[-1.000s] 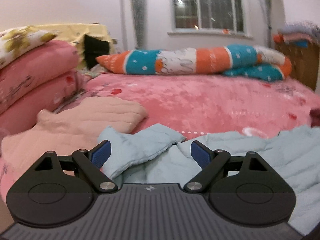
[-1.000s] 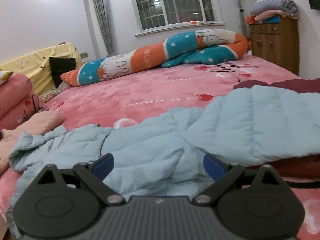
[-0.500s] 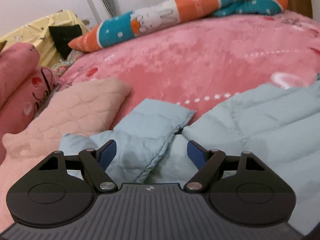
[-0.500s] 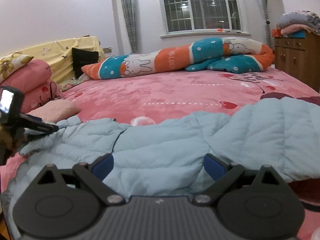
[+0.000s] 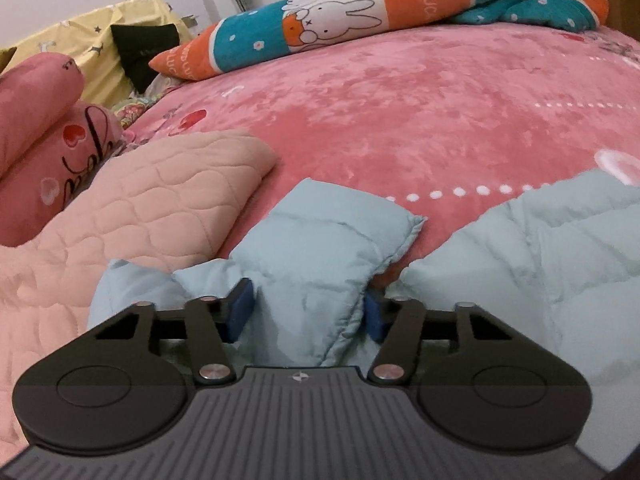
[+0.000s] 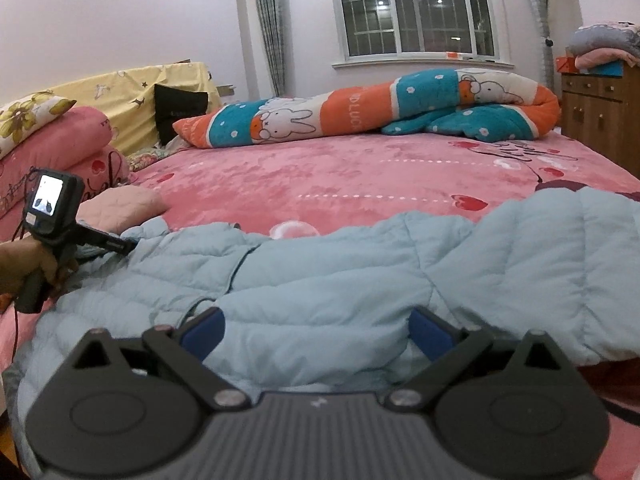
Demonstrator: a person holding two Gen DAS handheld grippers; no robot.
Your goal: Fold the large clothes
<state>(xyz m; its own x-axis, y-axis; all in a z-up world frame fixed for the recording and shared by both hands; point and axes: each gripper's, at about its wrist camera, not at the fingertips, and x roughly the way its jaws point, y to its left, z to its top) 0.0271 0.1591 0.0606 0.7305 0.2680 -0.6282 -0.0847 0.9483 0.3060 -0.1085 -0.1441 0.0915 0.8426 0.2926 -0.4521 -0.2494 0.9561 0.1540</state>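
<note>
Left gripper [image 5: 306,312] fingers pinching sleeve [image 5: 320,256] of blue puffer jacket [image 6: 360,276]. Right gripper [image 6: 316,330] fingers spread over hem. Judgement: grip deep, lift sleeve clear, fold across body.

The left wrist camera sat low and close over the pale blue quilted jacket [image 5: 320,256]; the right looked level across it [image 6: 360,272], both facing the striped rabbit-print bolster [image 5: 360,12] [image 6: 360,116].
</note>
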